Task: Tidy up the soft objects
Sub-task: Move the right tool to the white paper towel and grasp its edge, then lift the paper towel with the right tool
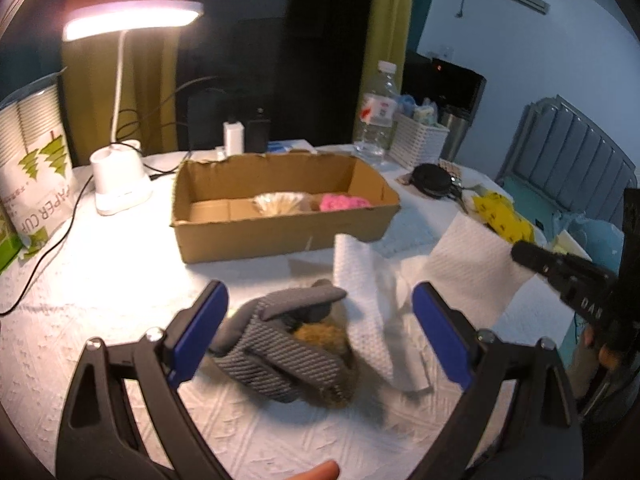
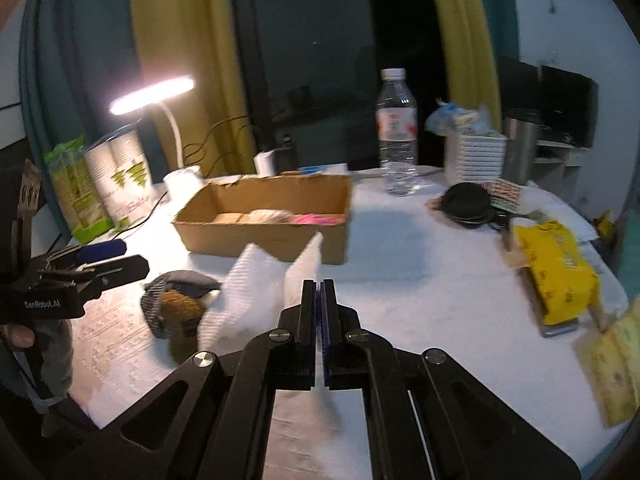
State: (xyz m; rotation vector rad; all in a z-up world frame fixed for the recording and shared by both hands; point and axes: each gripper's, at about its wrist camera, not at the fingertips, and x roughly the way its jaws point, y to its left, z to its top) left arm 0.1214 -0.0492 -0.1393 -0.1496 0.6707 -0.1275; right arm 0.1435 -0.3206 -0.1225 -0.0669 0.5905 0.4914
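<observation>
Left gripper [image 1: 316,324] spread wide, holding nothing, poised low over the table [image 1: 120,280] with the grey slipper [image 1: 280,344] lying between and just ahead of its blue pads [image 1: 204,320]. Slipper on its side, long axis running diagonally from the near right toward the far left pad, fuzzy brown lining facing the camera; near left pad just beside the toe end, right pad well apart from it, with paper towel [image 1: 368,304] in the gap. Right gripper [image 2: 319,292] clenched on one edge of that towel, the sheet lifted and draped, its lower fold touching the slipper's right flank. Box [image 1: 280,204] straight ahead of the left gripper, beyond the slipper, open top, already holding a pale soft item [image 1: 276,202] and a pink one [image 1: 344,202]. Judged from this layout: left gripper the nearer to the slipper and the natural one for the grasp; closing across the short axis, over the upper, likely more secure than along the length. Possible snag: towel fold caught with the slipper unless drawn clear by the right gripper. Slipper not yet in the box; towel not yet stowed. Lamp [image 1: 132,20] to the far left, bottle [image 1: 378,120] behind the box, both clear of the path.
</observation>
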